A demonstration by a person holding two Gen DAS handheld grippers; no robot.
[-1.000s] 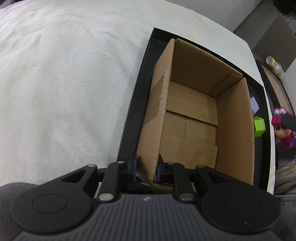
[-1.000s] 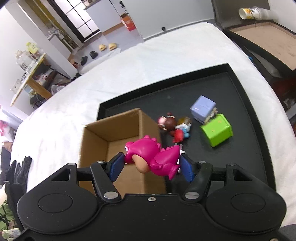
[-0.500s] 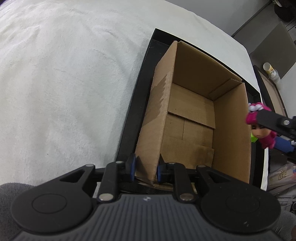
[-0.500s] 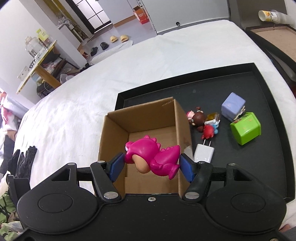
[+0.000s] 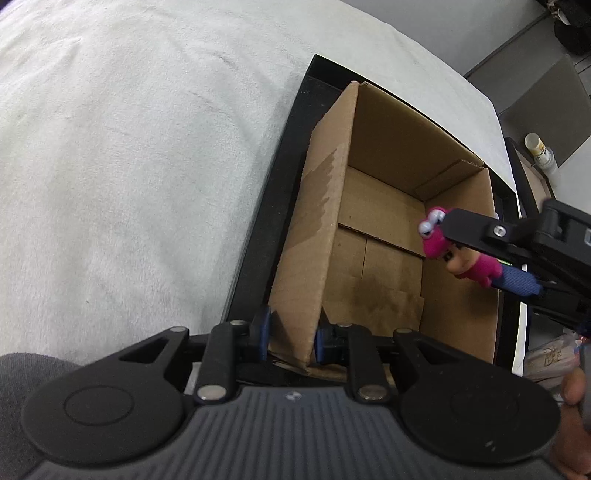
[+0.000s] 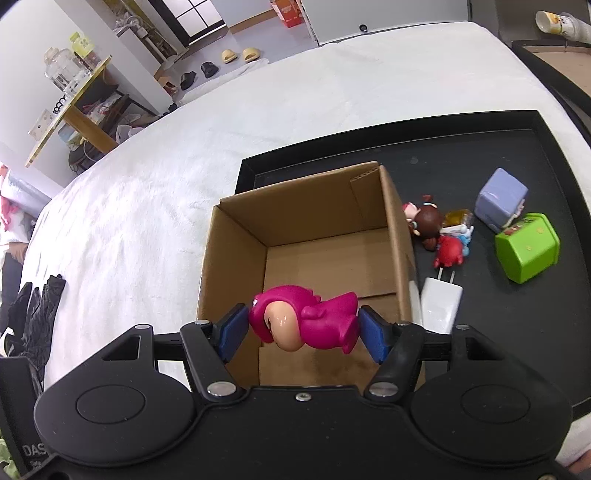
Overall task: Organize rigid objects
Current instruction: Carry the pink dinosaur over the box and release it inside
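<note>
An open cardboard box (image 5: 388, 236) (image 6: 325, 236) stands at the left end of a black tray (image 6: 517, 317). My left gripper (image 5: 291, 336) is shut on the box's near left wall, one pad on each side. My right gripper (image 6: 303, 330) is shut on a pink dinosaur figure (image 6: 306, 321), held above the box's open top; in the left wrist view that pink dinosaur figure (image 5: 461, 258) hangs over the box's right wall. On the tray to the right of the box lie a white charger (image 6: 441, 306), small figurines (image 6: 439, 232), a lilac cube (image 6: 500, 201) and a green cube (image 6: 528, 247).
The tray rests on a white cloth (image 5: 129, 166). Black gloves (image 6: 37, 314) lie on the cloth at the far left. A second tray (image 6: 554, 59) with a paper cup (image 6: 554, 22) sits beyond at the upper right. A person's fingers (image 5: 572, 387) show at the right edge.
My right gripper has carried the pink dinosaur leftward from beside the box to over its open top. The left gripper has kept its hold on the box wall.
</note>
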